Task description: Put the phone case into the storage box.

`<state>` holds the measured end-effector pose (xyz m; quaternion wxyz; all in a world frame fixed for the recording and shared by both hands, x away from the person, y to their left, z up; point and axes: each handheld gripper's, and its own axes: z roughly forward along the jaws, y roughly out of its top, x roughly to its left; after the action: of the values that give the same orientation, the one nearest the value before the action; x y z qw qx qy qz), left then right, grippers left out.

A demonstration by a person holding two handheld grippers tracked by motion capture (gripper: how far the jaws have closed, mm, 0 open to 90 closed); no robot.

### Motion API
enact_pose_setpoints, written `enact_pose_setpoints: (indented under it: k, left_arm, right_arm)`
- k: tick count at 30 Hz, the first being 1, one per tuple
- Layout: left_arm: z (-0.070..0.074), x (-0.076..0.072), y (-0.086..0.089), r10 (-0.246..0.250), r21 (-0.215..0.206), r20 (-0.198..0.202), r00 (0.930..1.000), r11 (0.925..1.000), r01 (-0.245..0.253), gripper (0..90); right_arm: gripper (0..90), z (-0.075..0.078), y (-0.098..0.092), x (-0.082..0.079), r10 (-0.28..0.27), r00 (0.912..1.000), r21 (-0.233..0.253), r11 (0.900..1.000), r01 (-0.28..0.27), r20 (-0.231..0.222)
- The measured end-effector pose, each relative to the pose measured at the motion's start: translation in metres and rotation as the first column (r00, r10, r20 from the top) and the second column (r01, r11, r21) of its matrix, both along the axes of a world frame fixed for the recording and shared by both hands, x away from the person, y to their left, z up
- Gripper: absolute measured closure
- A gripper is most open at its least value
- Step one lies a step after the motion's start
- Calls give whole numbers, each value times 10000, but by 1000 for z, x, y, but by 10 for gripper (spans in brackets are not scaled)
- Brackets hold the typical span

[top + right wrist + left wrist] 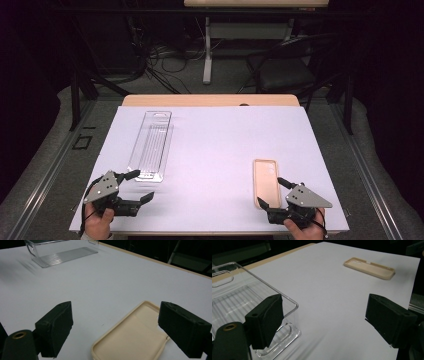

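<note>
The phone case (266, 182) lies on the desk (215, 150) just ahead-left of the right claw (274, 196) — jaws wide, empty — its long axis running away from the person; the left claw (137, 186), also wide, is by the clear tray (151, 146).

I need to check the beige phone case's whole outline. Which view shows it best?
The high view: the phone case lies whole and open side up on the white sheet, beside the right hand-held gripper. The right gripper view shows one end close up between its open jaws, cut off at the bottom. The left gripper view shows it small and far.
</note>
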<state>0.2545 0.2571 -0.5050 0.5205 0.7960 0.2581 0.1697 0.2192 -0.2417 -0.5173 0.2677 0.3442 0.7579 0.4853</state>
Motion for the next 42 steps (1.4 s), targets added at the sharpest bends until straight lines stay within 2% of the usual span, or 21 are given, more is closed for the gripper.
enact_pose_setpoints:
  k: [5,8,9,12,15,19,22,23,24,25,26,27,28,29,30,31,32,33,37,39,42]
  left_arm:
    - [-1,2,-6,-32,278,-326,9995,9996,41,149]
    - [0,2,-8,30,310,-469,9989,9995,-16,149]
    - [1,3,-10,124,407,-721,9973,9991,-95,149]
    - [5,5,-12,279,634,-1084,9937,9978,-211,149]
    - [9,9,-12,372,566,-1635,9858,9980,-283,148]
    - [14,17,-10,648,273,-2554,9647,9978,-598,149]
    - [15,22,-8,940,309,-3091,9464,9956,-888,149]
    - [16,24,-8,1061,354,-3302,9379,9944,-1001,148]
    - [16,24,-8,1061,354,-3302,9379,9944,-1001,140]
    - [17,27,-8,1240,435,-3651,9227,9923,-1161,122]
    - [18,28,-8,1266,515,-3739,9188,9919,-1158,105]
    - [19,30,-8,1331,569,-3946,9092,9911,-1204,81]
    - [19,30,-8,1331,569,-3946,9092,9911,-1204,57]
    - [22,32,-8,1447,652,-4183,8967,9895,-1292,57]
    - [23,34,-8,1525,677,-4262,8917,9883,-1366,44]
    - [26,37,-9,1659,653,-4417,8817,9861,-1528,43]
    - [28,38,-9,1732,680,-4480,8771,9848,-1597,42]
    - [30,40,-9,1776,753,-4531,8736,9841,-1610,41]
    - [35,48,-10,2074,964,-4656,8603,9783,-1836,13]
    - [37,52,-9,2077,936,-4710,8573,9782,-1855,13]
    - [41,59,-8,2213,765,-4744,8520,9746,-2105,13]
  right_arm:
    - [84,-1,4,4,77,9985,-47,10000,-80,-545]
    - [50,-1,7,7,-7,9947,162,9999,24,-1031]
    - [44,-1,7,8,-69,9918,165,9998,91,-1274]
    - [21,-1,9,12,-123,9859,137,9998,148,-1668]
    - [3,1,11,17,-269,9764,-116,9996,250,-2142]
    - [0,4,13,23,-467,9621,-264,9988,411,-2685]
    - [0,8,14,26,-572,9515,-425,9980,465,-3023]
    - [0,9,15,27,-610,9498,-458,9977,492,-3070]
    - [0,9,15,27,-610,9498,-458,9977,492,-3070]
    - [0,11,15,30,-745,9407,-581,9966,585,-3309]
    - [0,12,16,32,-784,9373,-585,9964,621,-3395]
    - [0,13,16,33,-831,9344,-609,9960,659,-3465]
    - [0,13,16,33,-831,9344,-609,9960,659,-3465]
    - [0,15,16,34,-958,9283,-638,9949,780,-3593]
    - [0,17,16,38,-1086,9218,-683,9936,895,-3721]
    - [0,20,16,41,-1291,9094,-710,9914,1099,-3953]
    - [0,22,16,43,-1359,9068,-769,9904,1146,-3990]
    - [0,24,17,44,-1473,9002,-748,9890,1278,-4097]
    - [0,32,17,51,-1743,8897,-721,9847,1587,-4220]
    - [0,35,17,54,-1763,8849,-649,9842,1644,-4312]
    - [0,40,17,59,-1837,8841,-669,9829,1717,-4296]
